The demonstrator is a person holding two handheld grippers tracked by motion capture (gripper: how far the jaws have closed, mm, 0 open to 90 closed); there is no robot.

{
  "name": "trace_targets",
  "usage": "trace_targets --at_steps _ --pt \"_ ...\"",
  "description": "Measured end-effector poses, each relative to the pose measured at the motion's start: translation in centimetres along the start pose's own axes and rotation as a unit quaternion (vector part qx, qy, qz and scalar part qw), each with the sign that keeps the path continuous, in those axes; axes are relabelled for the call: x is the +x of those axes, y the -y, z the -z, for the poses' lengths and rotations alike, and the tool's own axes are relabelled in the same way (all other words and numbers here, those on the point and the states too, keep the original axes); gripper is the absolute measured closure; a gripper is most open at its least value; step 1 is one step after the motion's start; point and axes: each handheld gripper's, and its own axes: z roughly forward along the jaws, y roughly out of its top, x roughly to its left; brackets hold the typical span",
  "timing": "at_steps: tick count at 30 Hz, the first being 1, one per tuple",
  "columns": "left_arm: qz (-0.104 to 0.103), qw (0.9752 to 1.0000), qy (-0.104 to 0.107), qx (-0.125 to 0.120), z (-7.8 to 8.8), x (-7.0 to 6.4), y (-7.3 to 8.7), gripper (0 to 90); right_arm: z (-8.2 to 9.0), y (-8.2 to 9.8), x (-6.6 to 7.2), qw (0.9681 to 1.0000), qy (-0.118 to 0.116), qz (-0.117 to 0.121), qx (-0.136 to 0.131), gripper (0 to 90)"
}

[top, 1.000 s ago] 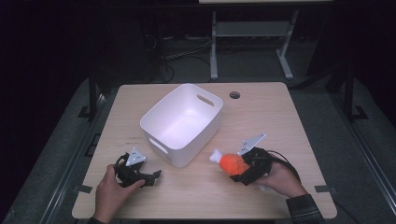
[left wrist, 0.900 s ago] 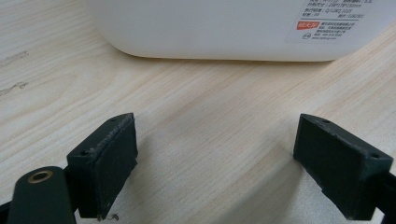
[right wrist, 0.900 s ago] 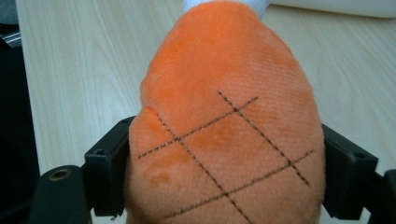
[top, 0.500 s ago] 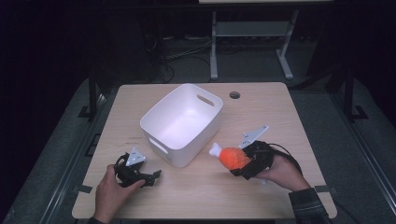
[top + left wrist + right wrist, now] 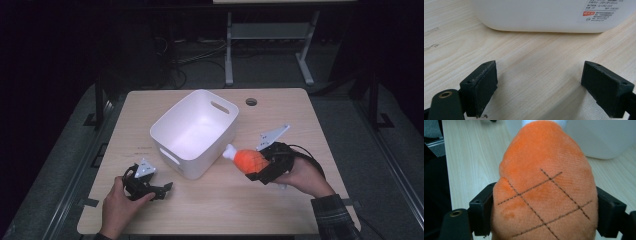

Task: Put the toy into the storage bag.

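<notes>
An orange plush toy (image 5: 248, 159) with a white tip and black stitched lines is held just right of the white bin (image 5: 195, 131), lifted a little off the table. My right gripper (image 5: 256, 165) is shut on it; in the right gripper view both black pads (image 5: 482, 212) press into the plush toy (image 5: 544, 187) from its sides. My left gripper (image 5: 166, 189) rests on the table near the bin's front left corner, its jaws open wide with bare wood between the pads (image 5: 480, 87). The bin wall (image 5: 536, 15) stands close ahead of it.
The bin holds nothing that I can see. A round cable hole (image 5: 251, 101) sits in the tabletop behind the bin. Beyond the far edge stands a white metal frame (image 5: 265, 37) on a dark floor.
My right gripper has lifted the plush toy up off the table and carried it slightly toward the bin. The left gripper has stayed still.
</notes>
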Motion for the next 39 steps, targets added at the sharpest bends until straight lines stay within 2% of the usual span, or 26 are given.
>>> trace_targets --at_steps 20,39 --pt "0.000 1.0000 0.001 0.001 0.0 0.0 0.0 12.6 1.4 -3.5 -0.8 0.9997 -0.005 0.020 -0.013 19.0" --pt "0.000 1.0000 0.000 0.000 0.0 0.0 0.0 12.6 1.9 -7.0 -1.6 0.9990 -0.003 0.041 -0.018 19.0"
